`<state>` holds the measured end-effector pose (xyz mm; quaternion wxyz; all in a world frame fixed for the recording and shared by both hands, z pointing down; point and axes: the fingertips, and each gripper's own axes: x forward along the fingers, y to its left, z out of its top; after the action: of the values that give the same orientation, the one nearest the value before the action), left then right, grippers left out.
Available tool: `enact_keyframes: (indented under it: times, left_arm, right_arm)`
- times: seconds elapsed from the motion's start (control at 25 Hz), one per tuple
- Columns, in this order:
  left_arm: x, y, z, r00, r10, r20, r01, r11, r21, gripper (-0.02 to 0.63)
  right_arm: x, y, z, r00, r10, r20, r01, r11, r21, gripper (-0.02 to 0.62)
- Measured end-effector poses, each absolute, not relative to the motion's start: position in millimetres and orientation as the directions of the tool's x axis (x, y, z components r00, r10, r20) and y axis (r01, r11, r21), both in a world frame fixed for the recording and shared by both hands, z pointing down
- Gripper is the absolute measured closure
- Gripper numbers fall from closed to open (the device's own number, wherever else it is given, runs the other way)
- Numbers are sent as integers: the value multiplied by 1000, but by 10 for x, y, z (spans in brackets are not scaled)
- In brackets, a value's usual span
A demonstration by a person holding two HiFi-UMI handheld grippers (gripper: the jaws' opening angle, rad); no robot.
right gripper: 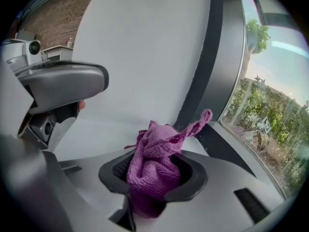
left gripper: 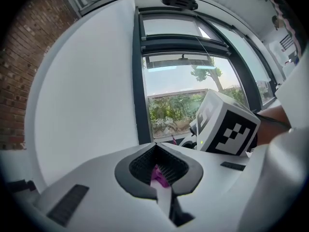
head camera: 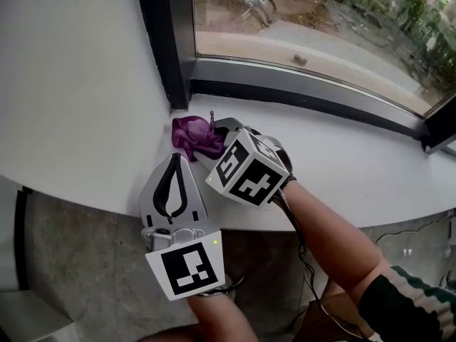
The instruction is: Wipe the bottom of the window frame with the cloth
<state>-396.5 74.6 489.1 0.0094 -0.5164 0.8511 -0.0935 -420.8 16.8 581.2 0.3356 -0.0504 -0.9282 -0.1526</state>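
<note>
Purple knitted cloth (head camera: 192,135) is lying bunched at the left end of the white window sill (head camera: 342,162), in the corner where the dark window frame (head camera: 285,84) is meeting its upright (head camera: 167,41). You are clamping the right gripper (right gripper: 155,164) on this cloth, with a loose tail sticking up above the jaws. You are holding the left gripper (left gripper: 155,149) just beside it, jaws together at the tips, cloth showing through their hollow.
</note>
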Motion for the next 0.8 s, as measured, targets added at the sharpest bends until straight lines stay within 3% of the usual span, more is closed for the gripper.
enact_keyframes:
  times: [0.16,0.8]
  left_arm:
    - [-3834,673,4828,-417,-908,32,-891,402,-211,603]
    - [-3364,205,4852,-336,-940,57,-910,308,-277,603]
  right_arm:
    - [-4165,160,5825,-765,5,645,206,950,236,449]
    - [-3572,-186,5848,-752,-13,659,187,955,232,449]
